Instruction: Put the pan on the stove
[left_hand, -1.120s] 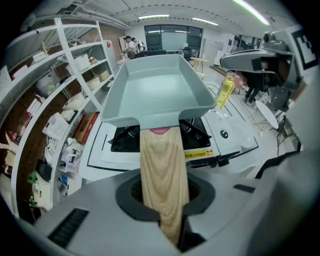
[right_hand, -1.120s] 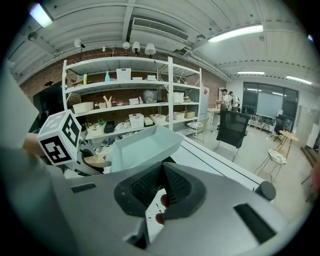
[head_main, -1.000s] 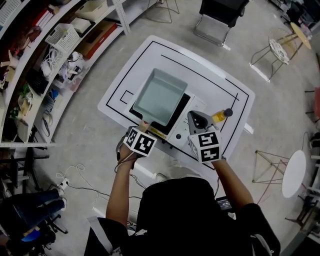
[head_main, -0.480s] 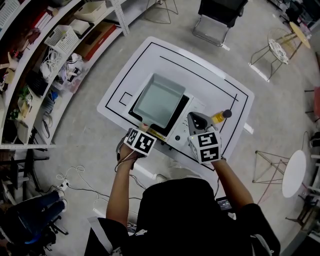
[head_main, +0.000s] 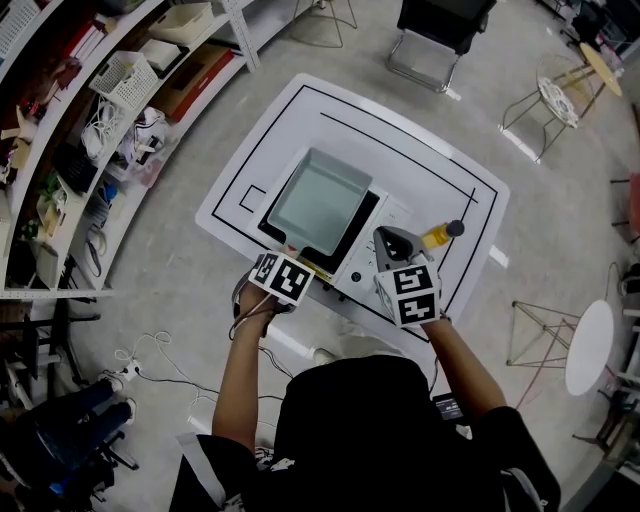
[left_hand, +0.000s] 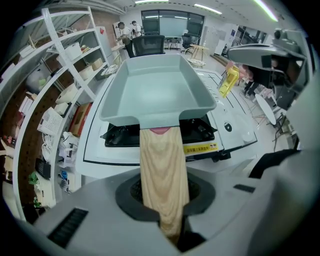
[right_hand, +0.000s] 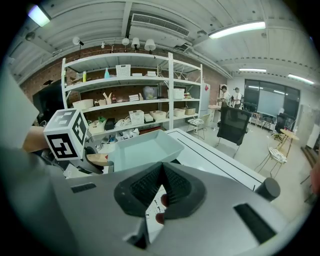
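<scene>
Moved: pan sank toward stove.
Left gripper: clamps wooden handle between fingers.
Right gripper: closed, empty.
Remaining: release.

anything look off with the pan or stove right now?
Nothing stands out. The pan is level and square over the stove, with its wooden handle gripped in the left gripper's jaws. No spill or damage shows.
</scene>
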